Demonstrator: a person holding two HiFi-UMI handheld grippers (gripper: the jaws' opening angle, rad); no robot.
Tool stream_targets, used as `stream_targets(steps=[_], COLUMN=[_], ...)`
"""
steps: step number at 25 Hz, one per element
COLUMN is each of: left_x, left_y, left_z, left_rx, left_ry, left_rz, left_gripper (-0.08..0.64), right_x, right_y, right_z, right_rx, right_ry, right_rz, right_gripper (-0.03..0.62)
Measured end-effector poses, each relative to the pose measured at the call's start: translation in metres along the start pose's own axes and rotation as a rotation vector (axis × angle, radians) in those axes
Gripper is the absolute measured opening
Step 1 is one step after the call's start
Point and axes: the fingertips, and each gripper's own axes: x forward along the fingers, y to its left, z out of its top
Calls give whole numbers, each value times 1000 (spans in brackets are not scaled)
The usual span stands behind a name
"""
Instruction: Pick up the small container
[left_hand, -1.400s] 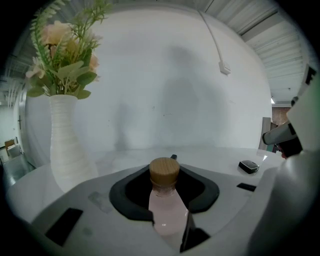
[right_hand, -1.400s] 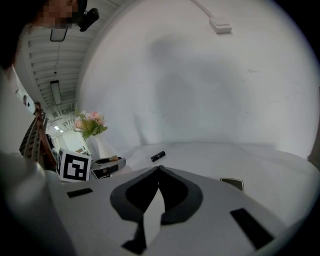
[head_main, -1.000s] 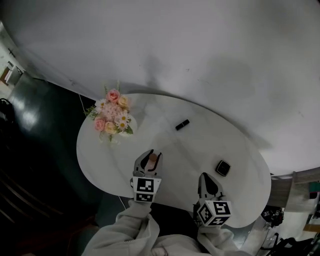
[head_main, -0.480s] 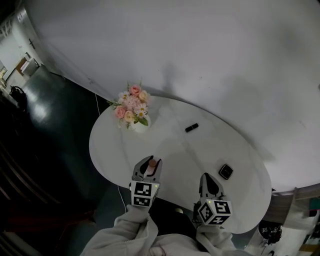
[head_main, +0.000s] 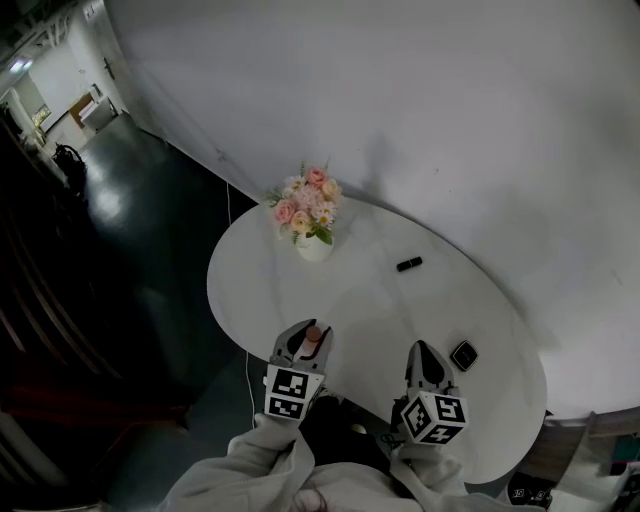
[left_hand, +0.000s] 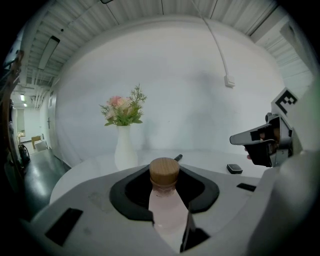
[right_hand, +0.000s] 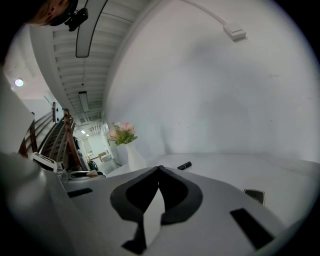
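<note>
Pink translucent small container with round wooden cap (left_hand: 165, 200) clamped in left gripper (left_hand: 165, 186), jaws part-way apart, pressing its sides; held over near edge of white oval table (head_main: 370, 300). Right gripper (right_hand: 159, 171) jaws closed tip to tip, empty, also at near edge. White vase of pink flowers (head_main: 311, 212) at far-left edge. Black square device (head_main: 463, 355) beside right gripper.

Table (head_main: 250, 290) swung right in the head view, flower vase (head_main: 312, 222) now upper centre instead of left, black stick (head_main: 408, 264) and dark square device (head_main: 463, 355) shifted right and lower, left gripper (head_main: 306, 336) slightly lower, more dark floor (head_main: 130, 250) at left.
</note>
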Motion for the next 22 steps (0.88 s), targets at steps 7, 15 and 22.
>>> stream_targets(steps=[7,15,22], left_x=[-30,-70,-83], left_y=[20,50,57], left_z=[4,32,32], left_rx=[-19,-38,-20], left_ry=[-31,-94,-99], left_rz=[64,168,194], left_gripper=[124,124,124], right_x=[10,14,18], right_y=[2,20,42], right_z=[13,34,31], right_rx=[-25,-132,-208], right_ry=[-34,-75,-57], right_rz=[18,73,139], right_gripper=[49,49,49])
